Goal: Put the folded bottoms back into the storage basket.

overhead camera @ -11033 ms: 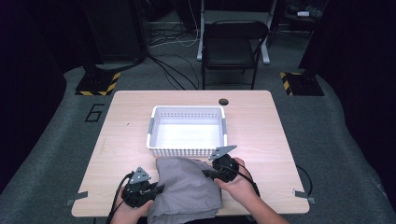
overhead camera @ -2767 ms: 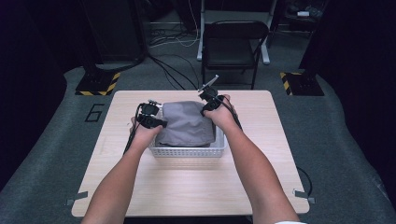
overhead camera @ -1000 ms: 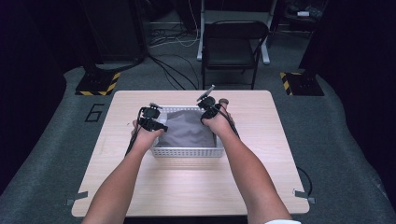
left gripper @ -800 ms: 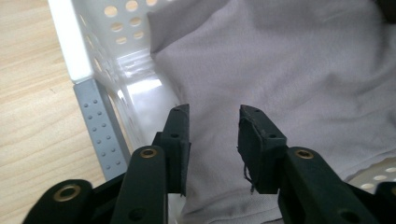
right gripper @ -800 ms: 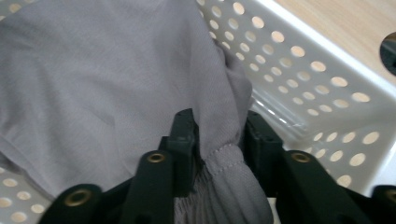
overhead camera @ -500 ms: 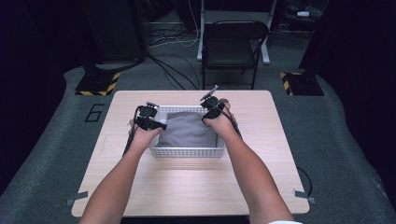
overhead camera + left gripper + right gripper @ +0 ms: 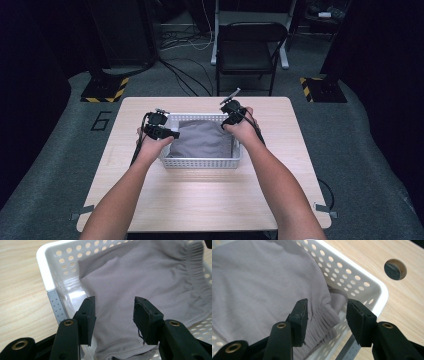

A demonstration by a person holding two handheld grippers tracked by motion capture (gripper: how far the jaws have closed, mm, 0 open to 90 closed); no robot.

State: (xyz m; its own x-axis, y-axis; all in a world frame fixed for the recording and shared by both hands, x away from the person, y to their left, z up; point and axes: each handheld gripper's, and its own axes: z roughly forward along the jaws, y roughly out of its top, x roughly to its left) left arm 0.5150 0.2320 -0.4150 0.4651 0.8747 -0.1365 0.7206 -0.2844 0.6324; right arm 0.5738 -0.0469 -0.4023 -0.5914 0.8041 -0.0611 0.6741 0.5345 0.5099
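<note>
Folded grey garment (image 7: 202, 140) lying inside white perforated basket (image 7: 200, 162) at table (image 7: 200, 200) centre. Left gripper (image 7: 113, 311) just opening above cloth at basket's left end, pads clear. Right gripper (image 7: 325, 312) parted over elastic hem at far right corner, gripping nothing.

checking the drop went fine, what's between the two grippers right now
The folded grey cloth, lying inside the white basket. In the high view the left gripper and the right gripper stand open at its two ends.
</note>
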